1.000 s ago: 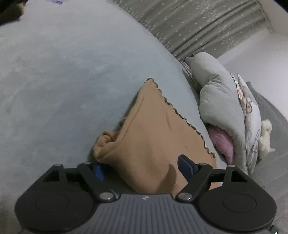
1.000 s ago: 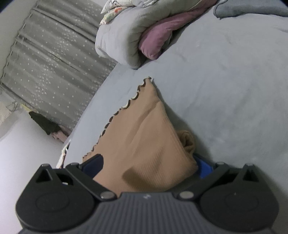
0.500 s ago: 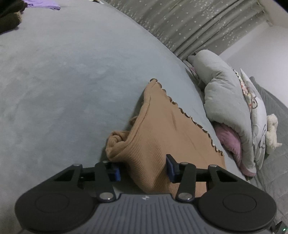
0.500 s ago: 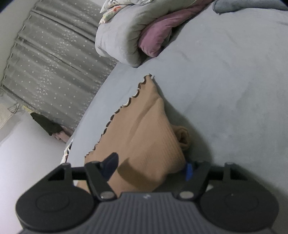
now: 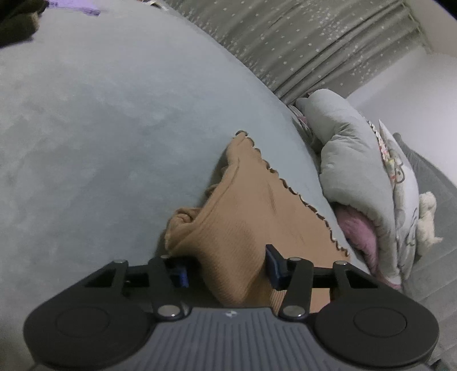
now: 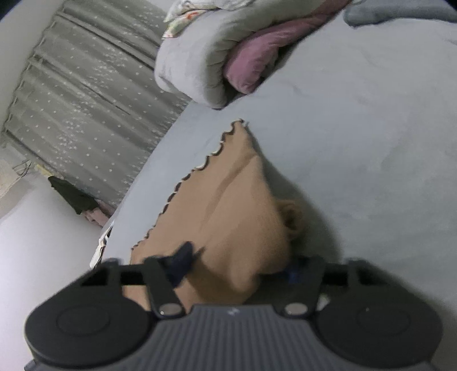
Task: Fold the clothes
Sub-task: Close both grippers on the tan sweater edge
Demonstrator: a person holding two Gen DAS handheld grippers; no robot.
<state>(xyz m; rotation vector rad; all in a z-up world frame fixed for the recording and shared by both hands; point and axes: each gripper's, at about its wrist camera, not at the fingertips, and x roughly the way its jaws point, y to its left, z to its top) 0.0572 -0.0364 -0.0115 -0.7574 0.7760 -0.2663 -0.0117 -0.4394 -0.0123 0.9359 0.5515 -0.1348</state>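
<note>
A tan ribbed garment [image 5: 251,217] with a dark scalloped hem lies on the grey bed [image 5: 100,128]. It also shows in the right wrist view [image 6: 228,205]. My left gripper [image 5: 225,268] has its blue-padded jaws closing around a raised fold of the near edge, with cloth between them. My right gripper [image 6: 237,265] does the same at the other near corner, and its view is blurred. A bunched sleeve [image 5: 182,219] sticks out beside the left gripper. The garment's far corner [image 5: 241,134] rests flat on the bed.
A rolled grey duvet [image 5: 351,159] with a pink lining [image 6: 251,62] lies beyond the garment, with a printed pillow [image 5: 400,177] and a soft toy [image 5: 427,217]. Star-patterned grey curtains [image 6: 85,94] hang behind. Dark clothes [image 5: 17,25] lie at the bed's far corner.
Both grippers have narrowed their jaws from wide open onto the garment's near edge. The cloth between them has bunched up and lifted slightly.
</note>
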